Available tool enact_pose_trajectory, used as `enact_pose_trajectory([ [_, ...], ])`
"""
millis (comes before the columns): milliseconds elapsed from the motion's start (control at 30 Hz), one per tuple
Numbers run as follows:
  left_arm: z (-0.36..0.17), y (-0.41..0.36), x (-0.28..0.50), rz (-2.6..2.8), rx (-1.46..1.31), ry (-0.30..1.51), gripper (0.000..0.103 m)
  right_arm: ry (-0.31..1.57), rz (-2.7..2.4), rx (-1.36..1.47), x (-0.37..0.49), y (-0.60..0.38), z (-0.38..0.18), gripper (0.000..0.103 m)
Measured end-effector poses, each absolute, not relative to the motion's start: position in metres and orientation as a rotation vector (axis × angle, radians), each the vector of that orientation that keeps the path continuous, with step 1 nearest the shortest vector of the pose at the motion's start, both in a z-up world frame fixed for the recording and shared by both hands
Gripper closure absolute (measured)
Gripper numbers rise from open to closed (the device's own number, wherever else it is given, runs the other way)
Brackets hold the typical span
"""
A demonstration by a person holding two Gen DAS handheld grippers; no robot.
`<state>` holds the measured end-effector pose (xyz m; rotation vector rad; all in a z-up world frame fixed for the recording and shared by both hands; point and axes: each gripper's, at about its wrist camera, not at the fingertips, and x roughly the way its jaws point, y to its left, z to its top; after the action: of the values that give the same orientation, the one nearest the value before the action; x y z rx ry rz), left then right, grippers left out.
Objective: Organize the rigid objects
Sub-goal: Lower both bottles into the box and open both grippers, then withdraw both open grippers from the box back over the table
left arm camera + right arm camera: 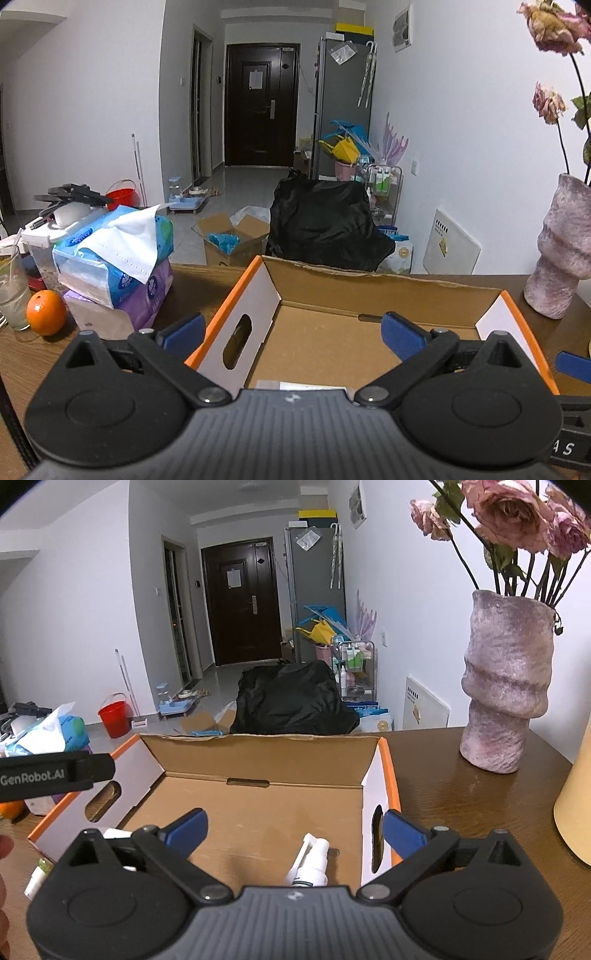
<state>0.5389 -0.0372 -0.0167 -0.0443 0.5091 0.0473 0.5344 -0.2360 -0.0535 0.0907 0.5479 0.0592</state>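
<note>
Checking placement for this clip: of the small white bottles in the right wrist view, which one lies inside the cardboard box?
The white spray bottle, lying on the cardboard box floor between the open right gripper fingers; the other bottle lies outside on the table.

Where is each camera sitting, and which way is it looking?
Left wrist view: it sits on the left gripper, looks forward and a bit down into the cardboard box and toward the far door; its open blue fingers show.
Right wrist view: it sits on the right gripper, looks into the same box at a white spray bottle; its open fingers and the left gripper's black side show.
Both views share the box, the pink vase, the tissue packs and the door.
</note>
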Motion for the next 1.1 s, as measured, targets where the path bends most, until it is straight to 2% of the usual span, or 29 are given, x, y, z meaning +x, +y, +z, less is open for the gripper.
enact_pose_trajectory([
  [467,0.002,-0.031,0.496,0.060,-0.026,0.427,0.000,0.497,0.106,0.080,0.502,-0.231,-0.042,0.000],
  [1100,0.007,-0.010,0.425,0.075,-0.018,0.422,0.000,0.454,0.144,0.065,0.432,-0.222,-0.030,0.000],
])
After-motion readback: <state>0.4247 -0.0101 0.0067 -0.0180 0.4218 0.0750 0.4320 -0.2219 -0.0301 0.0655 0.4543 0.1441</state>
